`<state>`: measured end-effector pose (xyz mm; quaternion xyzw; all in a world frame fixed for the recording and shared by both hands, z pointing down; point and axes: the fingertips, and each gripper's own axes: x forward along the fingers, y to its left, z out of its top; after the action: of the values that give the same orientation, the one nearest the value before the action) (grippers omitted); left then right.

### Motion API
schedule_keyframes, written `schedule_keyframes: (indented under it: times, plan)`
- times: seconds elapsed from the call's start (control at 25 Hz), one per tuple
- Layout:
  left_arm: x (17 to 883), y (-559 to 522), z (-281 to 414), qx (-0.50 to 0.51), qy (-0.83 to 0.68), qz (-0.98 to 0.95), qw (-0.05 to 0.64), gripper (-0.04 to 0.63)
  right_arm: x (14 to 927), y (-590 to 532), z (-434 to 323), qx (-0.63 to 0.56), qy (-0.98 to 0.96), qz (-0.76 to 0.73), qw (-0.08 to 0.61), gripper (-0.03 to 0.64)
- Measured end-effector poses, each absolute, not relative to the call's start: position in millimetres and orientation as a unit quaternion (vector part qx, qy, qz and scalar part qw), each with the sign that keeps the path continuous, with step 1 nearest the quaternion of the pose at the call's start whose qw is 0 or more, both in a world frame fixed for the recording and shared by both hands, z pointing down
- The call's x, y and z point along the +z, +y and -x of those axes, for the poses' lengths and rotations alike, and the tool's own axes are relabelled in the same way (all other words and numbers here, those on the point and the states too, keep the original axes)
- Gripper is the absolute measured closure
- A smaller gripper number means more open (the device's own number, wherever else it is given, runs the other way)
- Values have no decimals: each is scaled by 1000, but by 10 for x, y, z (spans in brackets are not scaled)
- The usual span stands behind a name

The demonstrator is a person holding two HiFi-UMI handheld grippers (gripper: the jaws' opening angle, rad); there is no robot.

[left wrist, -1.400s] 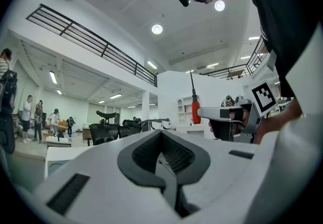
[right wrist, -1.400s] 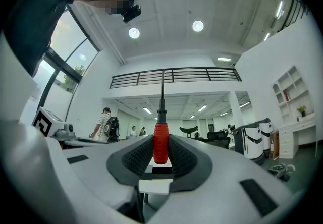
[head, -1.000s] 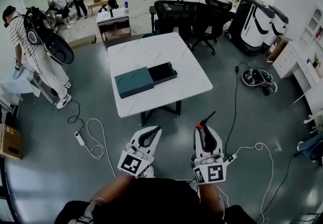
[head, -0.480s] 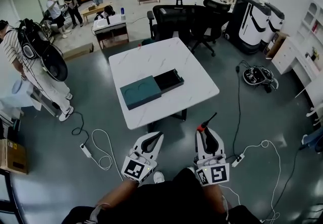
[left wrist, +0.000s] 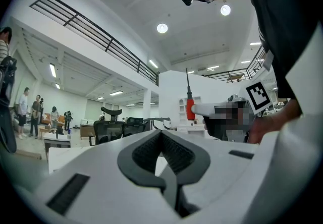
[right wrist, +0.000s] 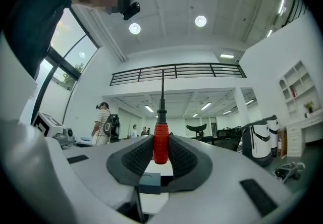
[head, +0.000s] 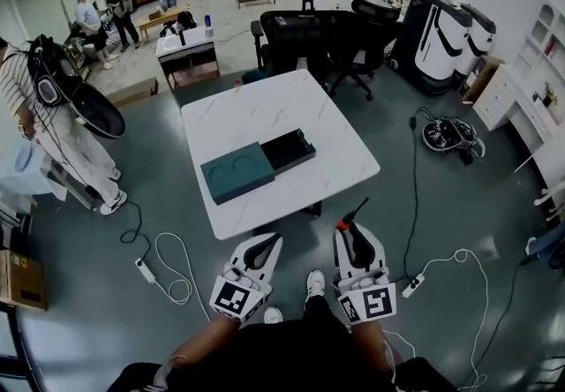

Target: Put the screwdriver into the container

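Clamping the screwdriver (right wrist: 160, 143) by its red handle, the right gripper (head: 350, 229) aims the shaft forward, likely for a clean drop into the container (head: 257, 165), which sits drawer-open on the table (head: 265, 108), well apart. The left gripper (left wrist: 161, 134) is closed and empty, presumably spare

The screwdriver (right wrist: 160, 148) between the right gripper's (right wrist: 160, 141) black jaws is red-handled. The container (head: 256, 164) is teal and black, the tabletop (head: 265, 112) white.
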<state>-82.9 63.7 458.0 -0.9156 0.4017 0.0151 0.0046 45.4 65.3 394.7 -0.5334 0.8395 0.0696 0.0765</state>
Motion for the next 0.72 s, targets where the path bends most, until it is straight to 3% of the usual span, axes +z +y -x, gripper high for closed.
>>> schedule_keyframes:
  times: [0.72]
  plan:
    - [4484,-633,310,-16,435,900,8,591,3900,-697,-932,58,861,499,78,511]
